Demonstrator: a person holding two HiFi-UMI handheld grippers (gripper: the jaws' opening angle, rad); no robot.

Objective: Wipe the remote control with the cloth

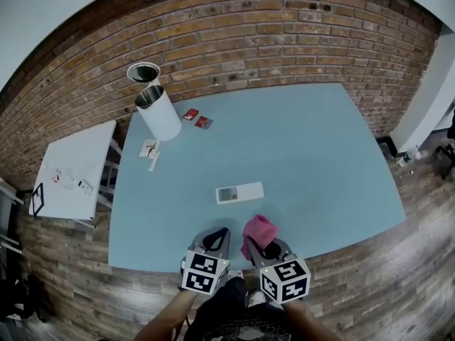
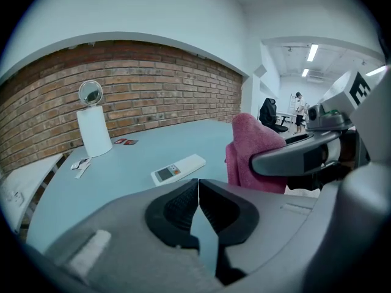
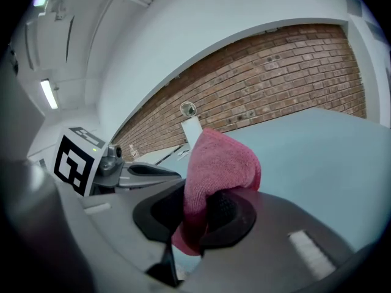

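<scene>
A white remote control (image 1: 239, 192) (image 2: 178, 168) lies flat on the blue table (image 1: 298, 155), its small screen toward the left. A pink cloth (image 1: 257, 231) (image 3: 215, 170) (image 2: 253, 154) stands bunched up between the jaws of my right gripper (image 1: 265, 247) (image 3: 197, 220), which is shut on it near the table's front edge. My left gripper (image 1: 216, 239) (image 2: 198, 205) hovers beside it on the left, jaws shut with nothing between them. Both grippers are nearer the front edge than the remote, apart from it.
A white cylinder (image 1: 158, 112) with a round mirror (image 1: 143, 72) stands at the table's back left. Two small red packets (image 1: 197, 118) and some white scraps (image 1: 150, 150) lie near it. A white side table (image 1: 75, 169) stands left of the blue table.
</scene>
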